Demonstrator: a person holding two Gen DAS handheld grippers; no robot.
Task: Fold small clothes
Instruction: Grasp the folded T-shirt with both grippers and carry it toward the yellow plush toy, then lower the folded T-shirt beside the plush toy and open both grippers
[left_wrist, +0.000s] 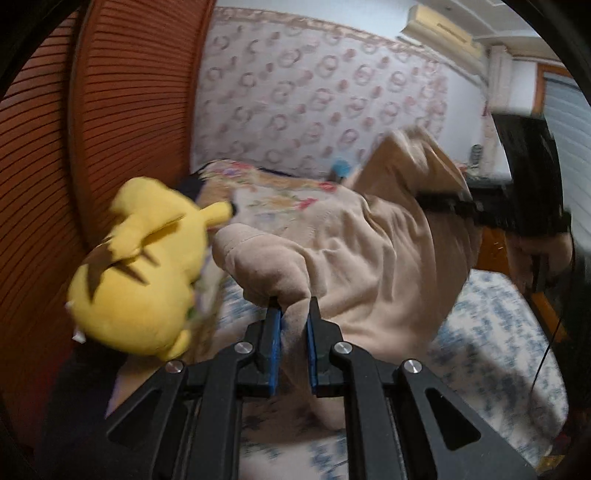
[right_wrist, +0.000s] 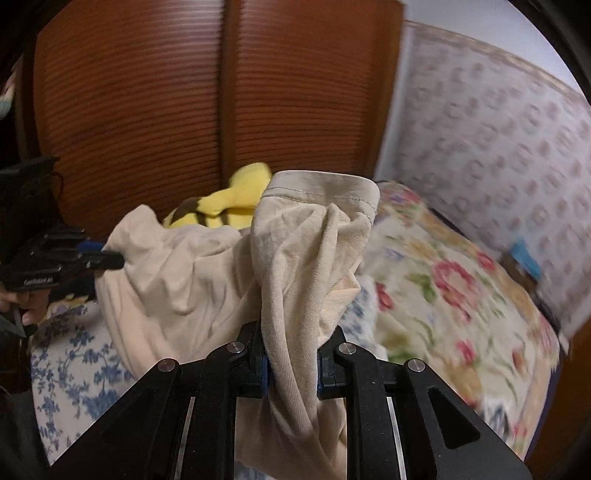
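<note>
The beige garment (left_wrist: 369, 258) is hanging slack between the two tools across the middle of both frames, above the flowered bedding (right_wrist: 443, 295), with a yellow plush toy (left_wrist: 140, 266) just beside it at left. The left gripper (left_wrist: 294, 314) is pinching a rounded fold, while the right gripper (right_wrist: 290, 354) is clamping a thick bunch below the stitched hem (right_wrist: 321, 192). The cloth is looking light, soft and limp, so gripping at hems and corners is likely serving best.
</note>
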